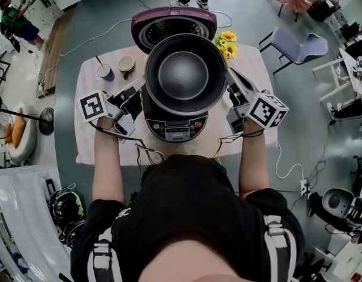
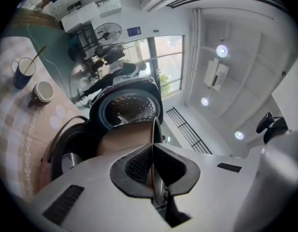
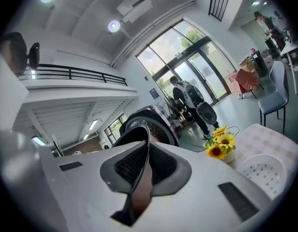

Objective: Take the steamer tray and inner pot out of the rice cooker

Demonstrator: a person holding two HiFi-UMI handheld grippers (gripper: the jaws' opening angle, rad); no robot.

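At the left of the tabletop (image 1: 87, 134), on its checked cloth, a blue mug (image 1: 105, 72) with a stirrer in it stands just beside a pale cup (image 1: 126, 63). Below them in the head view, the left tongs (image 1: 143, 94) point level toward the middle. Their jaws are closed tight on the left rim of the inner pot (image 1: 183, 72). The left gripper view shows that thin metal edge pinched between the ribbed pads of the left tongs (image 2: 152, 151), with the pot's brown outer wall (image 2: 124, 137) rising just past them.

The pot hangs between both tongs, over the rice cooker (image 1: 175, 127), whose control panel shows beneath it and whose lid (image 1: 169, 25) stands open behind.

The right tongs (image 1: 229, 86) are clamped the same way on the opposite rim. In the right gripper view, the rim runs straight through the closed pads of the right tongs (image 3: 145, 153).

Sunflowers (image 1: 226, 43) stand at the far right corner. Near them, at the right edge of the cloth, lies what looks like the white perforated steamer tray (image 3: 262, 175), outside the cooker
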